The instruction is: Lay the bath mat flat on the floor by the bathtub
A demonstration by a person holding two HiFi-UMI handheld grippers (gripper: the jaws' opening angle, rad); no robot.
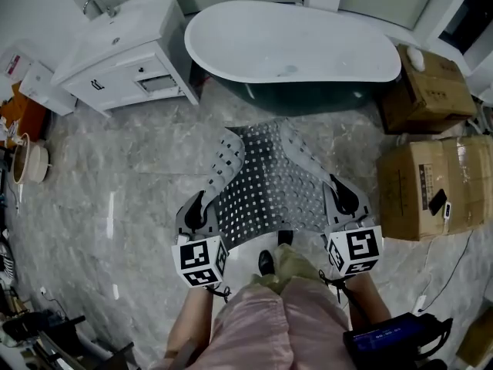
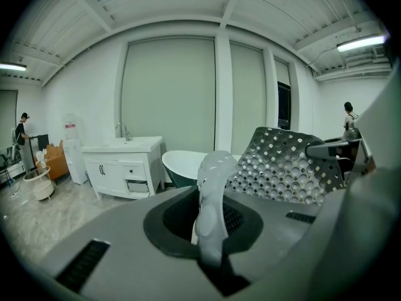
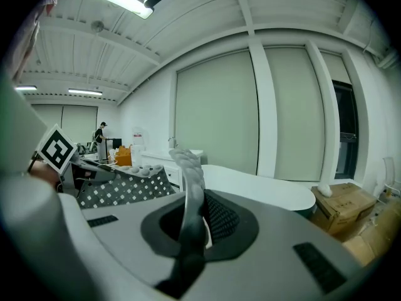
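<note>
The jaws of the left gripper (image 2: 211, 221) are pressed together on the left edge of the bath mat (image 2: 285, 168), and this edge stands up between them as a narrow grey strip with round bumps. The jaws of the right gripper (image 3: 187, 231) are closed in the same way on the right edge of the mat, which also rises from between them as a bumpy strip. In the head view the mat hangs stretched between the two grippers, in front of the person's legs and above the marble floor (image 1: 115, 191). It is dark grey, with many small square holes in regular rows, and it has paler suction cups along both side borders. The middle part sags down like a trough, while the two held borders curl upward and inward. Its long axis seems to run away from the person, and the far end points toward the bathtub (image 1: 293, 45) and comes near the dark base of the tub. Whether this far end touches the floor I cannot tell. The near end lies just above the person's shoes (image 1: 266, 262). Left of the tub stands a white sink cabinet (image 1: 123, 60), and to the right are two cardboard boxes (image 1: 431, 183).
</note>
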